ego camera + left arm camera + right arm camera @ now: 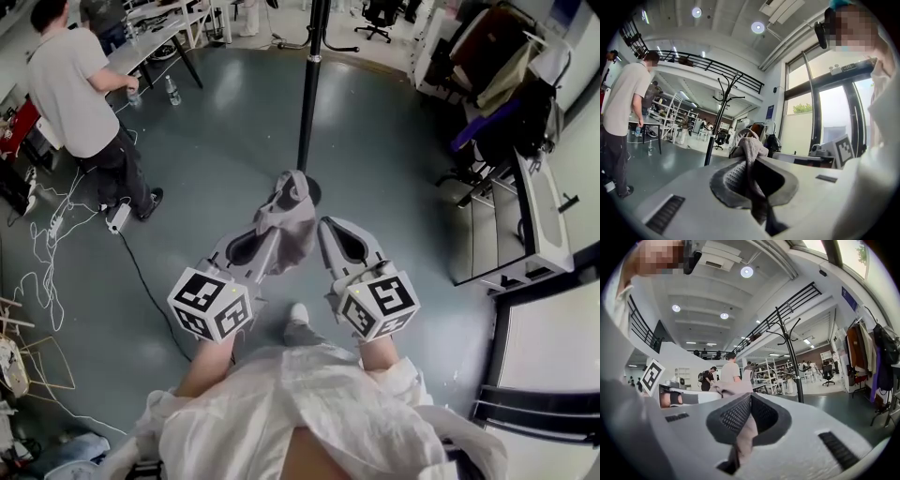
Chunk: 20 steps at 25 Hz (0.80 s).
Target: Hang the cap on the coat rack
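The grey cap [289, 217] hangs between my two grippers, low over the floor in front of the coat rack. In the head view my left gripper [270, 242] is shut on the cap's left side, and my right gripper [325, 228] is shut on its right edge. In the left gripper view the cap's fabric [751, 152] is pinched between the closed jaws. The right gripper view shows a fold of the cap [740, 432] caught in the same way. The coat rack [309, 89] is a black pole with curved hooks [725, 91] at the top, standing just beyond the cap [789, 341].
A person in a white shirt [80, 89] stands at the left by a desk with bottles [155, 42]. Cables [52, 239] trail on the floor at the left. A rack of hanging clothes and bags [511, 94] and a white cabinet [539, 225] stand at the right.
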Motion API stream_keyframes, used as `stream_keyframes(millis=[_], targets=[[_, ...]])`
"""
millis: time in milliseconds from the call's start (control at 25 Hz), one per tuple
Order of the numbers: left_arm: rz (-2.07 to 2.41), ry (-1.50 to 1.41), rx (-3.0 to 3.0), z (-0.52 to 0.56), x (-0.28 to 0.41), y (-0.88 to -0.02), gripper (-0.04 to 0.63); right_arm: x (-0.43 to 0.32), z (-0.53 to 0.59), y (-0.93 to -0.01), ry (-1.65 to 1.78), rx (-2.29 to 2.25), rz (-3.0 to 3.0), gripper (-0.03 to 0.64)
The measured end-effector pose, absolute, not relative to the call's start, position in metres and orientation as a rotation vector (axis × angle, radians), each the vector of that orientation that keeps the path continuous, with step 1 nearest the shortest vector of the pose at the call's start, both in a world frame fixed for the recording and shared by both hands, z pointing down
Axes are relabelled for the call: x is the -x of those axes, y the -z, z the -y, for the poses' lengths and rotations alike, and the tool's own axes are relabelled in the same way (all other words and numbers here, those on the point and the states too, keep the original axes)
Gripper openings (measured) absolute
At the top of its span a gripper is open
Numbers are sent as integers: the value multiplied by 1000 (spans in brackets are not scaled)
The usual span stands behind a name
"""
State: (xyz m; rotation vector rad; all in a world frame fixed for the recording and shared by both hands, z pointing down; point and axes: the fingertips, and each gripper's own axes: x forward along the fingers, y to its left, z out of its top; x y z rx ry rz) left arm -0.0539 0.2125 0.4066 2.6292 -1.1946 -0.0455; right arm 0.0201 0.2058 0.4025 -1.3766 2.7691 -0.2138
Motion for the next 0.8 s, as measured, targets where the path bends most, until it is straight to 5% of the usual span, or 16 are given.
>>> stream_keyframes(millis=[800], targets=[[1278, 73, -2629, -60, 28, -398, 28, -39, -50, -390, 165, 1281, -2818, 3]])
